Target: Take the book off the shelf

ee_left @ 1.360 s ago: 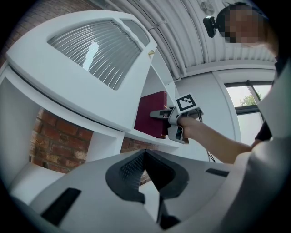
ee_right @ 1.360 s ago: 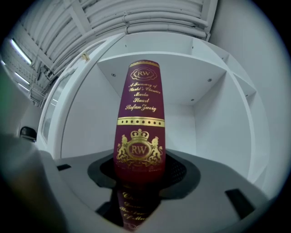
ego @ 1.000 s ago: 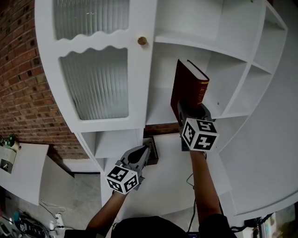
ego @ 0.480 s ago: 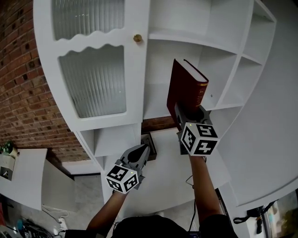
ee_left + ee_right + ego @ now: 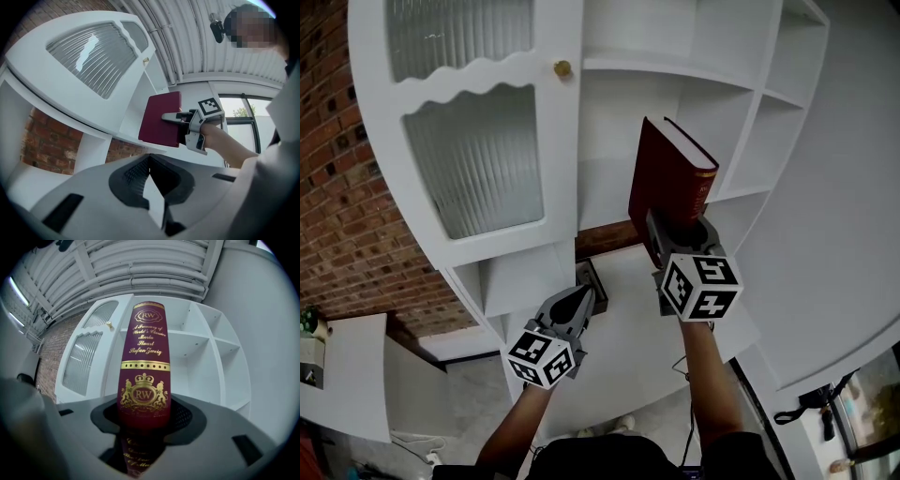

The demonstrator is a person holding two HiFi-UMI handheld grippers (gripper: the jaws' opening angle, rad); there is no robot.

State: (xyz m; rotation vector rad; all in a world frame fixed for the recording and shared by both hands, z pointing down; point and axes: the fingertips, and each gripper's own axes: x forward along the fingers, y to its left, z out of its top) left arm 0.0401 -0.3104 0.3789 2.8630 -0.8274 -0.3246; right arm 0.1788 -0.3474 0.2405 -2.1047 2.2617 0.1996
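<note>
One book (image 5: 671, 187) is standing upright in the right hand-held gripper's (image 5: 675, 231) wide clamp, ahead of it before the shelf (image 5: 727, 103), top-heavy and risking pivoting loose; left hand-held gripper (image 5: 583, 300) is hanging closed, empty.

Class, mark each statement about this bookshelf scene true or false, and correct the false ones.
1. The dark red hardback book with gold lettering is clamped in the right tongs. True.
2. The left tongs hold a second book. False: they are shut and empty.
3. The book lies flat on a shelf. False: it stands upright in the right tongs.
4. The white ribbed-glass cabinet door has a round brass knob. True.
</note>
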